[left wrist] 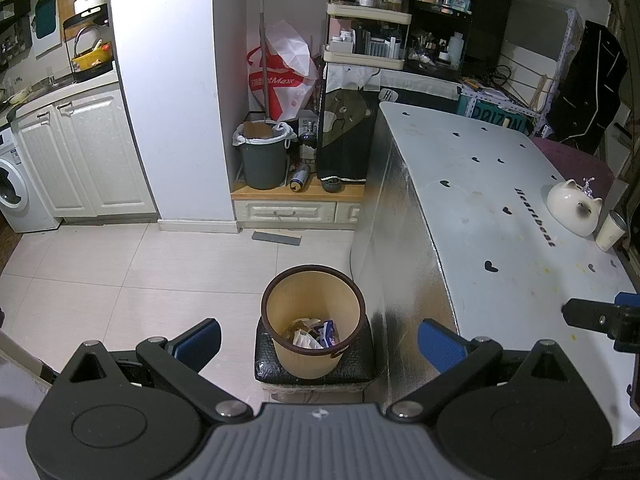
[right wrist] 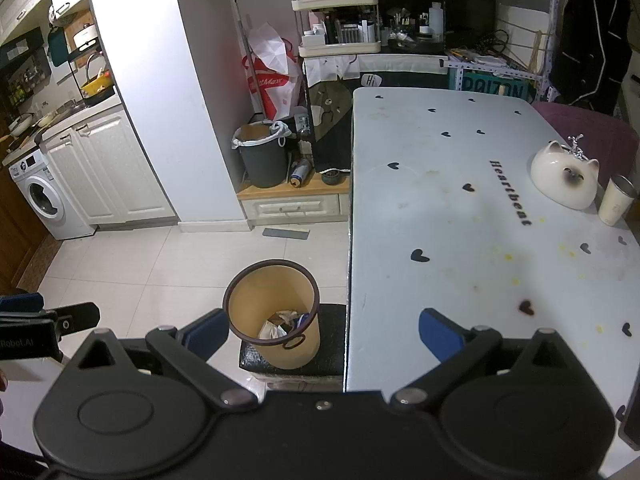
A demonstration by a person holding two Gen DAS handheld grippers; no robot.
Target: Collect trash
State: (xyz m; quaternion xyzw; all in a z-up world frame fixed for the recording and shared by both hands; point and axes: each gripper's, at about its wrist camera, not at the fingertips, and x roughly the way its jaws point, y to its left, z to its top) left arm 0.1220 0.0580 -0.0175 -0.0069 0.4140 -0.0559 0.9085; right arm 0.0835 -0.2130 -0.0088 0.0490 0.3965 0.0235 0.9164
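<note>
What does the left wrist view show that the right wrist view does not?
Only the left wrist view shows the right gripper at its right edge, over the table. Only the right wrist view shows the left gripper at its left edge, and a dark red stain on the table. Both show the bin with trash inside, on a black stool beside the table, a cat figure and a cup. Both grippers are open and empty.

Mouth of the tan bin (left wrist: 313, 322) is uncovered, open from above; trash only at its bottom. Bin sits on a dark stool (left wrist: 314, 364) tight against the side of the white surface (left wrist: 500, 216), so no gap on that side; tiled floor (left wrist: 120, 276) to its left is bare. Surface mostly bare; only 2 obstacles, a cat-shaped ceramic piece (right wrist: 565, 178) and a cup (right wrist: 616, 199), at its far right edge.
</note>
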